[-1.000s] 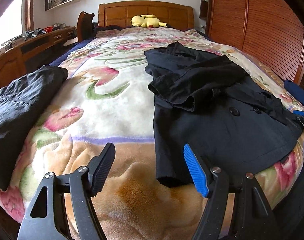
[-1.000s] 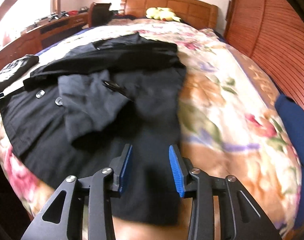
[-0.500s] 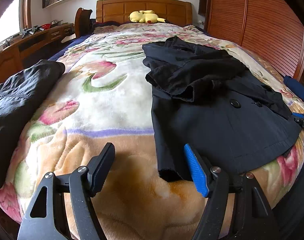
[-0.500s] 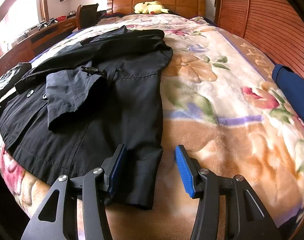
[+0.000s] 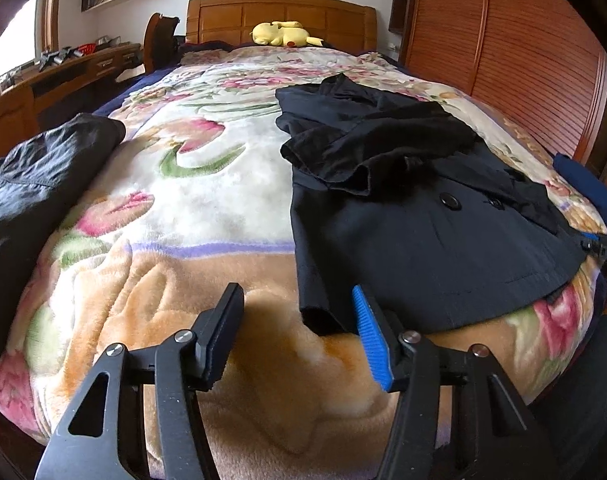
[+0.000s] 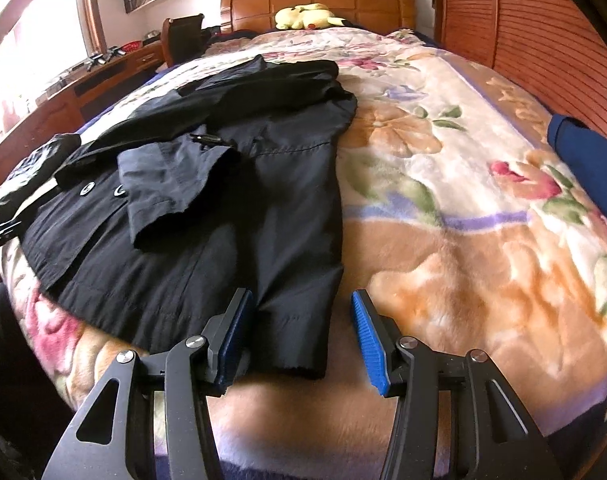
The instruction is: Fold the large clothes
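Left gripper (image 5: 299,330) about half open, jaws just closed in further, nothing clamped: bare fleece under the gap, black coat (image 5: 415,216) corner poking in beside the blue ribbed pad (image 5: 371,338), pads not pressing it. Right gripper (image 6: 299,334) also about half open, just widened, straddling the coat's other hem corner (image 6: 293,336); cloth lies between the pads, looks slack, no pinch visible. Coat flat on the near half of the bed, hem toward the foot edge, one sleeve (image 6: 171,188) folded across the chest, round buttons (image 5: 449,201) showing; smooth woven fabric, straight stitched hem. Floral blanket (image 5: 175,208) plush and lumpy, curving off at the near edge. Wide open blanket left of the coat in the left wrist view, up to a dark crinkled garment (image 5: 31,184) at the bed's edge. Open strip on the coat's other side too, ending at a blue item (image 6: 587,156) by the slatted wooden wall (image 6: 535,28). Wooden headboard (image 5: 279,16) far off with a yellow plush toy (image 5: 283,34); wooden desk (image 5: 59,76) along the window side.
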